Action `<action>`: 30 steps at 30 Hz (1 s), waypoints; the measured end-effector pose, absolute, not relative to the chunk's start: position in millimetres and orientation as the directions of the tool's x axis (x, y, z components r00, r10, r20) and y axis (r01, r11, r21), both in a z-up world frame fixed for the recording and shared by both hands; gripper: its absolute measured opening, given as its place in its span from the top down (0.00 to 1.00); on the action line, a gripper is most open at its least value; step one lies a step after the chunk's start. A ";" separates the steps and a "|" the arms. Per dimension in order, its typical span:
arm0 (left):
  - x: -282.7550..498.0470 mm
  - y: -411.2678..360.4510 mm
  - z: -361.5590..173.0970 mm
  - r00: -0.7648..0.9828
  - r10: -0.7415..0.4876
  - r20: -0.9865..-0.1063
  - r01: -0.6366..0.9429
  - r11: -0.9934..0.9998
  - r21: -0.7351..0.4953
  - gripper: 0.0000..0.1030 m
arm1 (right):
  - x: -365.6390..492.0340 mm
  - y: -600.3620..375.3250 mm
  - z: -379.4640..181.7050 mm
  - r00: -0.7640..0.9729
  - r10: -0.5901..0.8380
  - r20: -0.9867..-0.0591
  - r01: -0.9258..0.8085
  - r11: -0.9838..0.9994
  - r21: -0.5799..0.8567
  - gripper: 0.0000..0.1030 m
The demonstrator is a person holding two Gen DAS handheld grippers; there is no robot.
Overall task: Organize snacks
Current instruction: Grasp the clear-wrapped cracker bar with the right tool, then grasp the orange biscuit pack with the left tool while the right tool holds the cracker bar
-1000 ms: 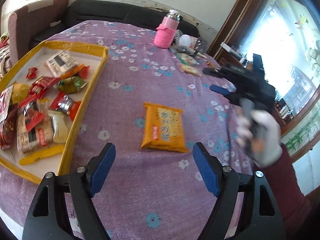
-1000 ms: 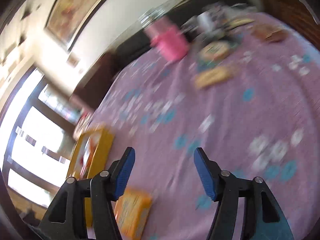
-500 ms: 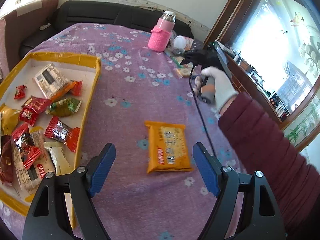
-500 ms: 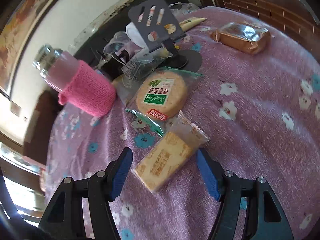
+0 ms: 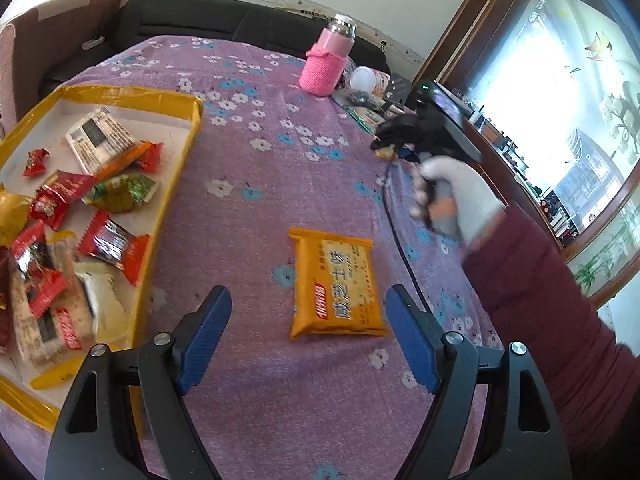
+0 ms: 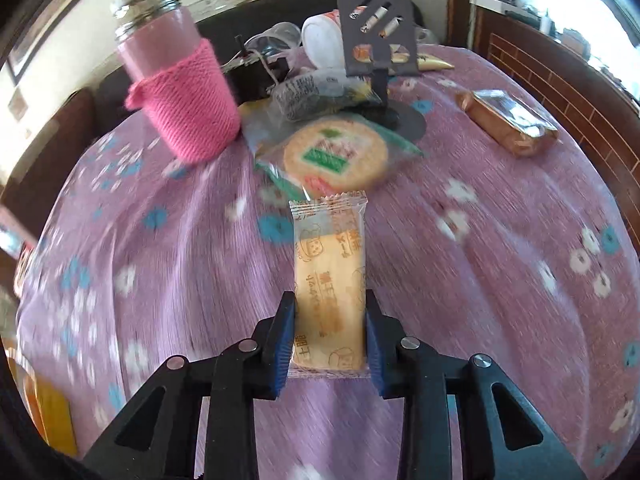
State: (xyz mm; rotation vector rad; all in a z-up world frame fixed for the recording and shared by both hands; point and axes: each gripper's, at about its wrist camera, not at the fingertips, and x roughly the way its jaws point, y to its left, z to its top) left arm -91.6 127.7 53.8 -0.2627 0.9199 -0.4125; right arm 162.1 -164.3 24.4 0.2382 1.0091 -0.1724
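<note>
**Closing on a cracker packet at the far end of the table**

Closing its blue pads on a long pale cracker packet point(image 6: 330, 280), the right gripper point(image 6: 330, 344) has the wrapper pinched across its near end, both pads touching its sides; the packet sticks out ahead of the fingers over the purple flowered tablecloth point(image 6: 500, 280). Just beyond its far end lies a round cracker in a clear green-edged wrapper point(image 6: 336, 154). Behind that sit a dark crumpled bag point(image 6: 316, 94) and a black phone stand point(image 6: 378, 36), with a pink bottle in a knitted sleeve point(image 6: 180, 92) to the left and a brown wrapped snack point(image 6: 508, 122) to the right.

From the left wrist view, the left gripper point(image 5: 308, 338) hovers with its jaws standing wide and nothing between the pads. An orange biscuit pack point(image 5: 336, 284) lies flat on the cloth just ahead of it, roughly between the two fingers but untouched. To the left, a yellow-rimmed tray point(image 5: 172, 98) holds a jumble of small snacks, most in red wrappers. Farther off on the right, a gloved hand point(image 5: 456, 200) with a maroon sleeve point(image 5: 540, 300) grips the right gripper's handle near the pink bottle.
</note>
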 end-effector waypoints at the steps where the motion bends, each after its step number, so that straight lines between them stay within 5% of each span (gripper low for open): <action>1: -92.3 123.6 51.5 0.532 -0.451 -0.717 0.234 0.892 -0.387 0.23 | 147.7 -164.8 24.3 0.528 -0.016 -0.849 0.220 0.968 0.119 0.68; 12: -66.6 85.4 32.1 0.511 -0.370 -0.776 0.221 0.929 -0.298 0.23 | -15.6 -175.4 22.2 0.581 0.212 -0.786 0.022 0.961 0.275 0.68; 23: -45.9 48.1 16.8 0.522 -0.259 -0.813 0.250 0.958 -0.145 0.19 | -26.9 -176.3 18.3 0.620 0.258 -0.741 -0.003 0.945 0.326 0.68; 27: -40.0 24.0 6.6 0.524 -0.165 -0.836 0.306 0.952 0.004 0.12 | -24.8 -178.8 16.2 0.618 0.291 -0.731 -0.006 0.931 0.366 0.68; 30: -41.0 25.5 8.1 0.522 -0.189 -0.832 0.322 0.947 -0.014 0.16 | -25.5 -176.9 16.2 0.620 0.289 -0.729 -0.012 0.933 0.359 0.68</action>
